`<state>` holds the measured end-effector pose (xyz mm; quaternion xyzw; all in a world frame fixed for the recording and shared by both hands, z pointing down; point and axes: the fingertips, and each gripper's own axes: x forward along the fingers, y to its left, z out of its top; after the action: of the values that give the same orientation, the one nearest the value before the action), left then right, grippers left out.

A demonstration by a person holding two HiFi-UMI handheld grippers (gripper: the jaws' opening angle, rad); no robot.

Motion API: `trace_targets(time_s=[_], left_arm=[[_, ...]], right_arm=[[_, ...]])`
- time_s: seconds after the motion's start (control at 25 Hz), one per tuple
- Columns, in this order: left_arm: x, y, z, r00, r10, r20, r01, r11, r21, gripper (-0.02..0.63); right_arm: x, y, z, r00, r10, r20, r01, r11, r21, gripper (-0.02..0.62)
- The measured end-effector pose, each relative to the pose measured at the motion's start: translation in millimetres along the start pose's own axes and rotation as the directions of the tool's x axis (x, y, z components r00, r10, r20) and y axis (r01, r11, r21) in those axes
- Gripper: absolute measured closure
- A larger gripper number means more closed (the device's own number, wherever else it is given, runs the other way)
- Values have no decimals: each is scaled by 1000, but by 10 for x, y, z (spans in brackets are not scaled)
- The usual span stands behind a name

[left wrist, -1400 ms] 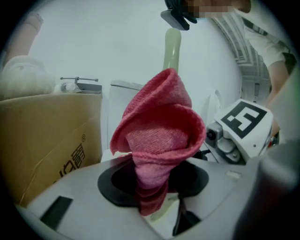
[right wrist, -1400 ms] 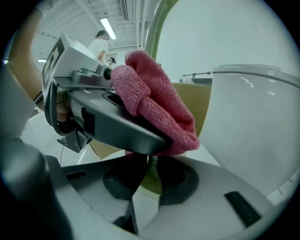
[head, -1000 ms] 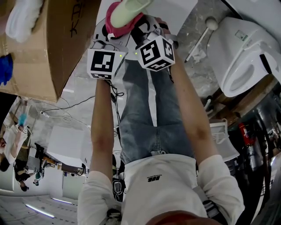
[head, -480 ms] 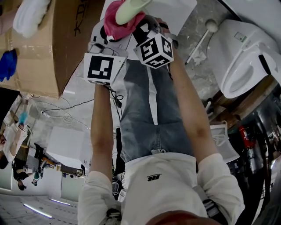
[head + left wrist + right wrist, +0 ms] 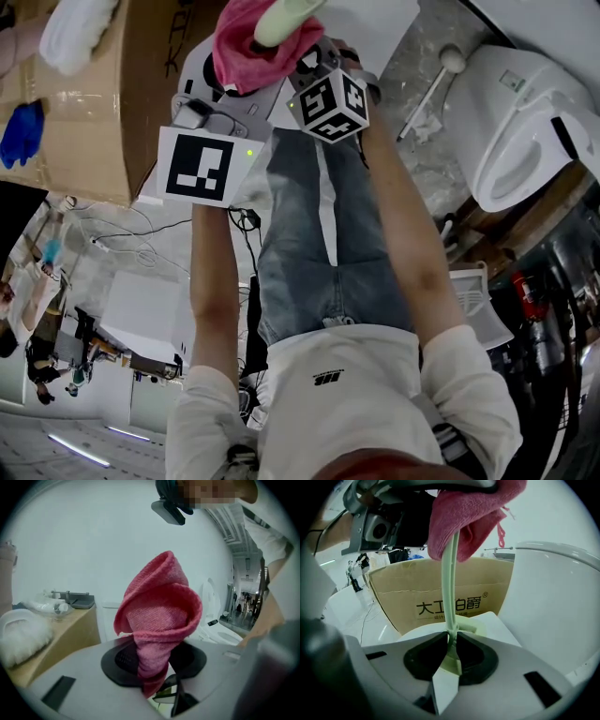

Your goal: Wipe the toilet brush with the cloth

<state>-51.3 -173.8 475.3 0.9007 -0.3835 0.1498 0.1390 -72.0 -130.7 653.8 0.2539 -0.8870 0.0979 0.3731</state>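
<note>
A pink cloth (image 5: 246, 49) is wrapped round the upper part of a pale green toilet brush (image 5: 284, 17) at the top of the head view. My left gripper (image 5: 228, 86) is shut on the cloth (image 5: 157, 620), which bunches up into a cone above its jaws. My right gripper (image 5: 307, 64) is shut on the brush's thin green handle (image 5: 450, 597). In the right gripper view the handle runs straight up from the right gripper (image 5: 451, 654) into the cloth (image 5: 468, 513), which hides the brush's far end. The two grippers sit close together, side by side.
A big cardboard box (image 5: 112, 94) stands at the left, with a white fluffy item (image 5: 70, 33) and a blue item (image 5: 19, 131) on it. A white toilet (image 5: 525, 112) is at the right, and a long-handled white brush (image 5: 427, 80) lies on the floor beside it.
My left gripper has shifted left and towards the camera with the cloth, and more pink cloth now shows round the brush. My right gripper has barely moved.
</note>
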Motion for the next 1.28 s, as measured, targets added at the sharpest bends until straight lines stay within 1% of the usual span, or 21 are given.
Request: trace_targets(time_s=[0.2, 0.36, 0.56, 0.72, 0.88, 1.28], left_arm=[[-30, -32, 231, 1000, -23, 6, 22, 1000, 16, 437], [-51, -48, 370, 999, -34, 23, 34, 999, 5, 419], [-59, -26, 366, 999, -16, 32, 15, 999, 32, 425], [-39, -26, 218, 1000, -3, 5, 2, 999, 50, 444], [-13, -8, -2, 999, 9, -31, -8, 999, 44, 462], [114, 46, -588, 996, 38, -87, -41, 999, -32, 472]], right_arm=[[4, -2, -4, 1000, -2, -3, 2, 1000, 1, 538], [2, -4, -6, 1000, -4, -4, 4, 1000, 2, 538], [7, 0, -3, 1000, -7, -1, 7, 1000, 3, 538], [12, 7, -9, 1000, -10, 3, 10, 1000, 7, 538], [12, 6, -11, 1000, -11, 9, 11, 1000, 7, 538], [10, 7, -8, 1000, -18, 17, 18, 1000, 5, 537]])
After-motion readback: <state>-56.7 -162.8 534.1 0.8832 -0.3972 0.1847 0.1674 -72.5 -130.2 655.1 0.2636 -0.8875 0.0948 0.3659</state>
